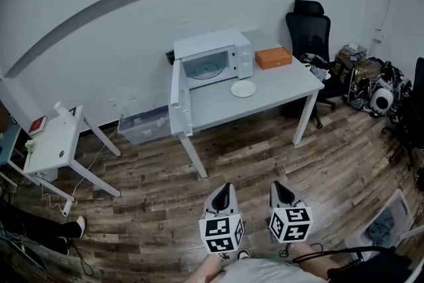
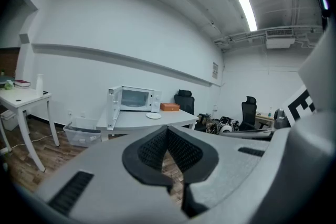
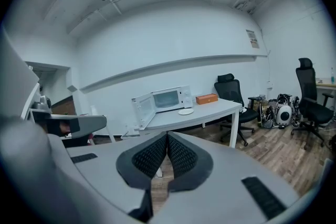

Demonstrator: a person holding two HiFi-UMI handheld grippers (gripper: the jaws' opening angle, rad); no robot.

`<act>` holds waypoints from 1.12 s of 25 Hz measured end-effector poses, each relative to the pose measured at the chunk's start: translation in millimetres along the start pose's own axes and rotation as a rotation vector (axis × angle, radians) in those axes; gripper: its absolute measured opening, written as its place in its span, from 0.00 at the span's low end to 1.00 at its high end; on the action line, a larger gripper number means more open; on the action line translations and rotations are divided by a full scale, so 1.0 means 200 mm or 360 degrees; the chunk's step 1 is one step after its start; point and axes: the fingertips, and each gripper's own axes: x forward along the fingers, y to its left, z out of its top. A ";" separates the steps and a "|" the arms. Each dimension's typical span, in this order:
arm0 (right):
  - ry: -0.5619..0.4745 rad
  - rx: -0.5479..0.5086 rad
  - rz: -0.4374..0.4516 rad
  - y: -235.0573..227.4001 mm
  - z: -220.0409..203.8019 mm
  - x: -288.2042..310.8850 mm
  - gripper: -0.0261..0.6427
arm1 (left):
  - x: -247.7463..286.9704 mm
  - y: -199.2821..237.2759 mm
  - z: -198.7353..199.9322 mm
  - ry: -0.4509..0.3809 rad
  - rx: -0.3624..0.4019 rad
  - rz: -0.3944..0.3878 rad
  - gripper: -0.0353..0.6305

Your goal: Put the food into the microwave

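A white microwave stands on a white table across the room, its door swung wide open to the left. A white plate lies on the table in front of it; I cannot tell whether food is on it. The microwave and plate show small in the left gripper view, and the microwave and plate likewise in the right gripper view. My left gripper and right gripper are held low near my body, far from the table, both shut and empty.
An orange box sits on the table right of the microwave. A black office chair stands beyond the table's right end, with clutter past it. A small white side table stands at the left, a plastic bin under the wall.
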 end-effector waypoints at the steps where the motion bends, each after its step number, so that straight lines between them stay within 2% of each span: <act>1: -0.0006 0.0003 -0.0003 0.01 0.01 0.02 0.06 | 0.01 0.02 0.01 -0.0001 0.0005 -0.0001 0.06; 14: 0.0029 0.0026 -0.0064 0.01 0.01 0.19 0.06 | 0.18 0.14 -0.01 0.0047 -0.0045 -0.0037 0.06; 28: 0.0048 0.0048 -0.0044 -0.10 0.14 0.52 0.06 | 0.53 0.22 0.07 0.0072 -0.0066 -0.0009 0.06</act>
